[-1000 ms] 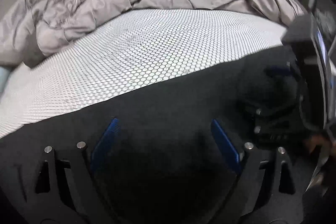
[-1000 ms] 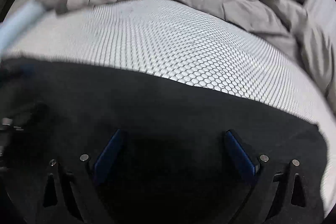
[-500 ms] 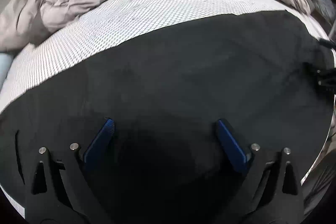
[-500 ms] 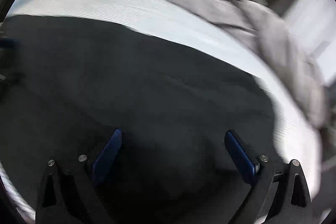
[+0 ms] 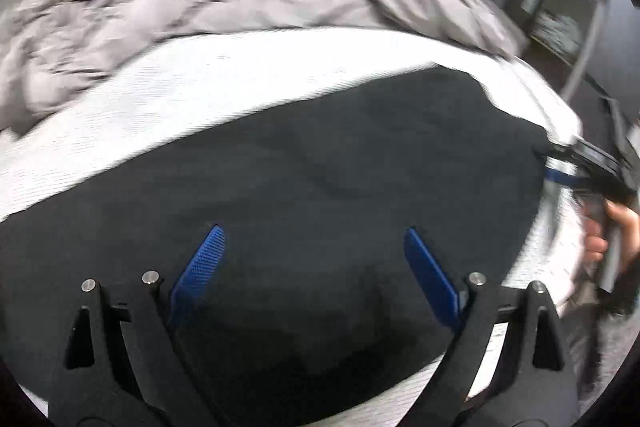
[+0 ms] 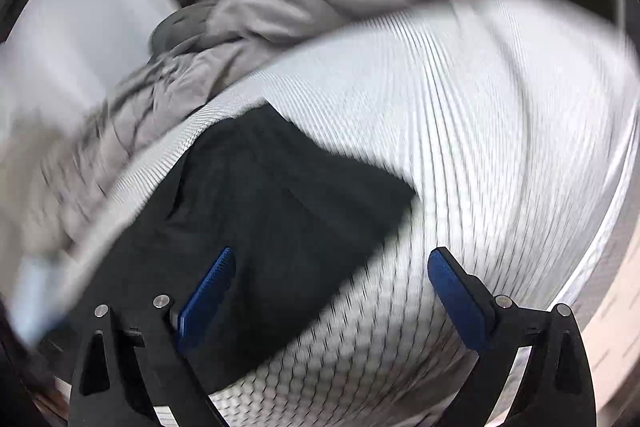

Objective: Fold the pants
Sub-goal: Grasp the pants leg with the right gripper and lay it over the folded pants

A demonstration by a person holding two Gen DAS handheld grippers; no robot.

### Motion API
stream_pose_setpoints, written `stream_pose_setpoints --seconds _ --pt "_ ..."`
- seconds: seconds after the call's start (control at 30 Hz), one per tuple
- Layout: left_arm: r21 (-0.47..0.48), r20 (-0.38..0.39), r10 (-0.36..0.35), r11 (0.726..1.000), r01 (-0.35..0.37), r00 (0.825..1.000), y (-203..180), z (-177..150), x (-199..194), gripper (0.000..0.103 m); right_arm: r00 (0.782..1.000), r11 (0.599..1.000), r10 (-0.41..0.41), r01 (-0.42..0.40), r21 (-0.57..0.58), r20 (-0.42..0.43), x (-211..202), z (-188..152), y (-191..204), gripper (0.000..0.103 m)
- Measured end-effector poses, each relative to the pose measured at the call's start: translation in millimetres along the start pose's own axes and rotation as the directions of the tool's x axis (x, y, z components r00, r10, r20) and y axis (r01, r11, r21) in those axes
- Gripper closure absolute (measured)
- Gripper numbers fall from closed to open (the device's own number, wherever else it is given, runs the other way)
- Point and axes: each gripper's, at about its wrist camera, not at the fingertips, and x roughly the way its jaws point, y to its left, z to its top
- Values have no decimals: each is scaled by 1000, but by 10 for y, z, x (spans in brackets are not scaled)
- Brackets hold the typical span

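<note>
The black pants [image 5: 304, 195] lie flat on the white honeycomb-patterned bed sheet [image 5: 224, 83]. My left gripper [image 5: 316, 267] is open and empty above the pants' near part. In the right wrist view the pants [image 6: 280, 211] fill the lower left, with one edge running across the sheet [image 6: 480, 147]. My right gripper [image 6: 332, 291] is open and empty over that edge. The right gripper also shows in the left wrist view [image 5: 576, 167] at the pants' far right end, held by a hand.
A crumpled grey duvet [image 5: 200, 15] is piled along the far side of the bed, also in the right wrist view [image 6: 240, 39]. A shelf unit [image 5: 568, 7] stands past the bed's right corner.
Both grippers have pulled back and up from the pants, staying open. The right gripper has swung right toward the pants' end, so its view turned and blurred.
</note>
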Motion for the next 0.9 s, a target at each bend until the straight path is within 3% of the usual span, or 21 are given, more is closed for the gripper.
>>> stream_pose_setpoints --seconds 0.07,0.13,0.17,0.2,0.23,0.3,0.33,0.37,0.4,0.43,0.53,0.6,0.63,0.67,0.73,0.8,0.87,0.9 --pt "75 -37 3 997 0 999 -246 -5 183 12 1000 1000 9 -9 -28 16 16 6 45 13" --pt "169 -97 51 985 -35 994 -482 -63 414 12 997 997 71 -70 -46 30 66 35 114 30" --pt "173 -128 62 984 -39 990 -535 -103 507 12 997 997 71 -70 -46 30 66 35 114 32" --pt "144 -151 63 989 -41 987 -551 -129 579 12 995 995 101 -100 -25 22 107 56 117 35" --pt "110 -157 52 993 -35 986 -541 -144 606 11 981 976 194 -194 102 14 292 122 16 38" --pt "18 -166 4 1000 -1 986 -477 -143 617 9 974 963 227 -227 148 17 352 169 -28 43" --pt "12 -172 -4 1000 6 985 -452 -112 631 9 967 947 254 -255 194 30 417 205 -57 60" --pt "9 -178 -13 1000 15 984 -454 -112 619 9 966 944 251 -257 205 57 424 251 -41 65" --pt "10 -187 -32 999 35 982 -444 -110 604 9 964 957 232 -250 144 131 350 311 75 71" --pt "4 -188 -44 999 46 981 -419 -104 592 9 964 957 232 -250 144 131 350 311 75 77" --pt "-95 -159 -82 993 67 984 -188 -62 404 11 966 981 193 -195 -3 170 177 383 403 84" --pt "-140 -110 -82 988 67 991 22 -20 215 11 958 975 218 -206 -83 185 43 399 666 86" --pt "-153 -87 -85 986 71 993 171 4 143 11 948 961 251 -219 -169 197 -33 397 1014 86" --pt "-164 -65 -79 984 68 995 292 -14 56 11 948 961 251 -219 -169 197 -33 397 1014 86" --pt "-194 -33 -25 981 18 999 605 -16 -140 11 932 928 306 -247 -278 193 -73 298 1476 87" --pt "-254 -20 21 967 -26 1000 948 -84 -307 11 927 884 349 -276 -377 138 -68 110 1918 87" --pt "-320 4 62 946 -58 998 1254 -175 -474 11 913 805 405 -333 -490 44 14 -152 2469 87" --pt "-360 23 94 930 -79 995 1455 -256 -596 11 892 735 451 -394 -551 -36 67 -347 2763 85"
